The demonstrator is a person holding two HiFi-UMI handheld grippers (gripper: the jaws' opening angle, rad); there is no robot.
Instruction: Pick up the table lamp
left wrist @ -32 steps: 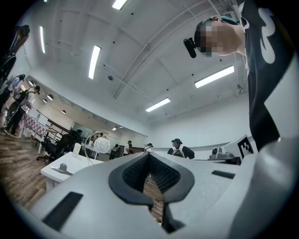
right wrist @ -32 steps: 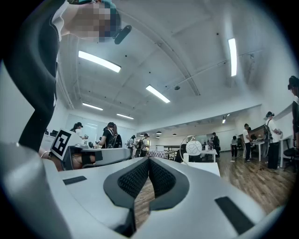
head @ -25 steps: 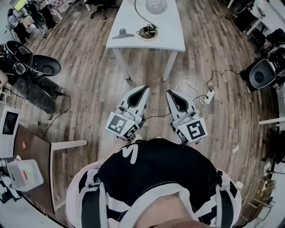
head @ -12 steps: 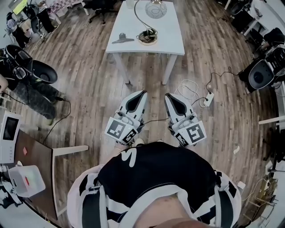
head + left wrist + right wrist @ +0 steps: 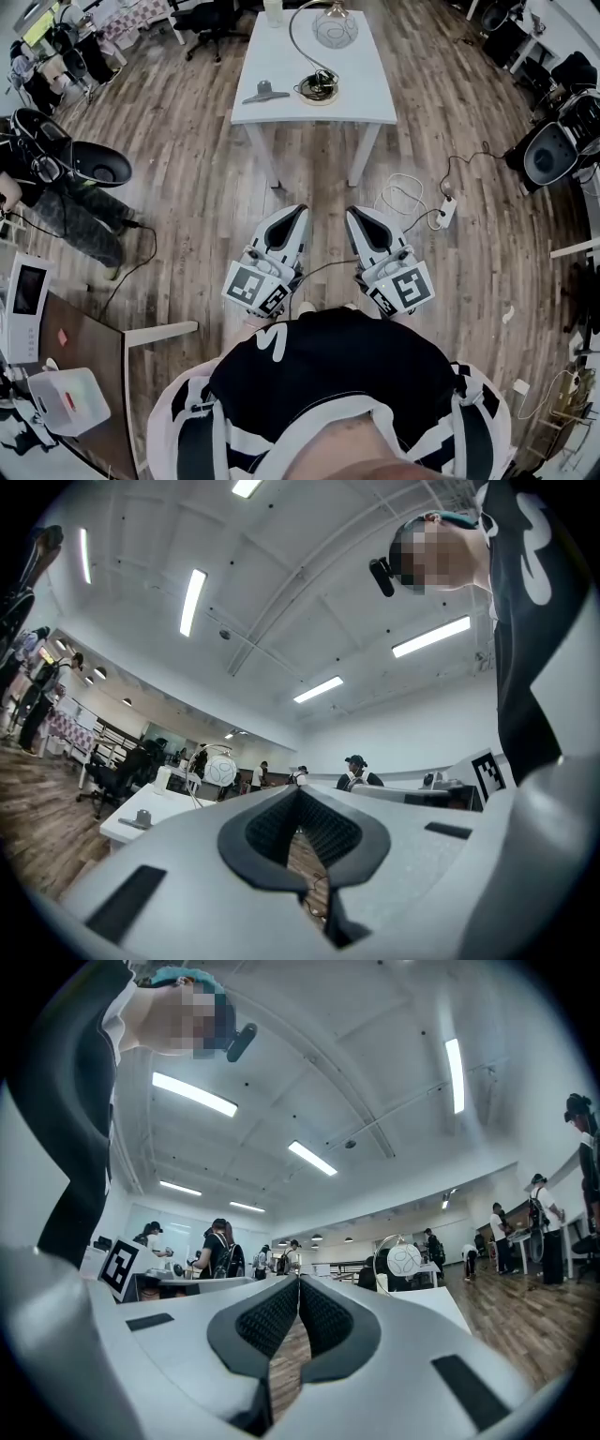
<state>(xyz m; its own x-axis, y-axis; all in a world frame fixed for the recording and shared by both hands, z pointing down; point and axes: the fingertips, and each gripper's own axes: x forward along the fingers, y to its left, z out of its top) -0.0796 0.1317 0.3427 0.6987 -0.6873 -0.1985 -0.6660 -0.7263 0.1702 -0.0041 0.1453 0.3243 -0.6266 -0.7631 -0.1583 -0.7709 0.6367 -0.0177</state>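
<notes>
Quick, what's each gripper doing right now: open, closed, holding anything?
Left gripper: closed, holding nothing.
Right gripper: closed, holding nothing.

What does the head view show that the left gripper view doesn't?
Only the head view: a power strip and its coiled cable on the floor. Only the left gripper view: ceiling lights and people at far desks. Both: the left tool, shut and empty, the white table and the lamp on it.

White table (image 5: 281,56) (grey object (image 5: 265,92) on it) stands on wood floor (image 5: 187,206).
</notes>
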